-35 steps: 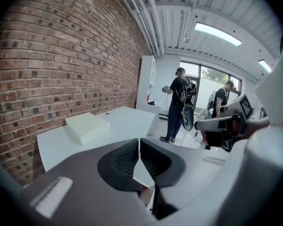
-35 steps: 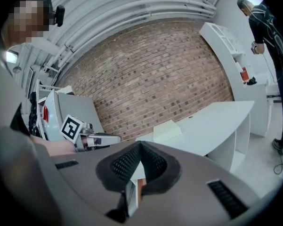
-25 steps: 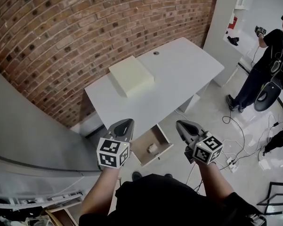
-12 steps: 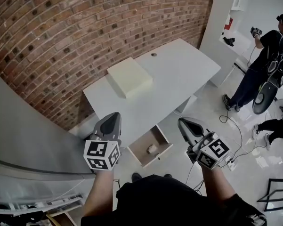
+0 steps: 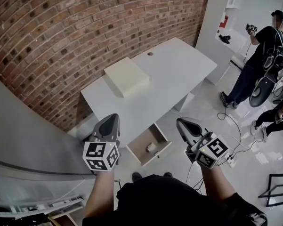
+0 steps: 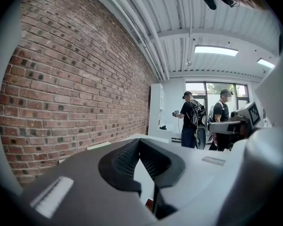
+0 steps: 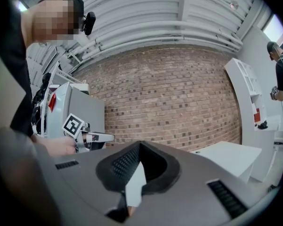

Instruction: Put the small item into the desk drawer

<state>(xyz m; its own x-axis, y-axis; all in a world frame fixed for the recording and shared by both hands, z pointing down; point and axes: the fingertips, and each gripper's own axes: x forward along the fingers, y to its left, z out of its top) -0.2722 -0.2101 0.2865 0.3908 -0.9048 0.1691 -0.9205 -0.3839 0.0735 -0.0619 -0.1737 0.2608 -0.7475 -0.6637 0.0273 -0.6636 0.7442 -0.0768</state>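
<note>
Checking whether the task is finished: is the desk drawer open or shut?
Open: the drawer is pulled out from under the white desk, a small item lying inside.

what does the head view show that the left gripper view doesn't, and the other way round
Only the head view: the open drawer under the desk, with the small item lying in it.
Only the left gripper view: the ceiling lights, the ribbed ceiling and the window at the far end.
Both: the brick wall, the white desk and a person in black standing beyond it.
</note>
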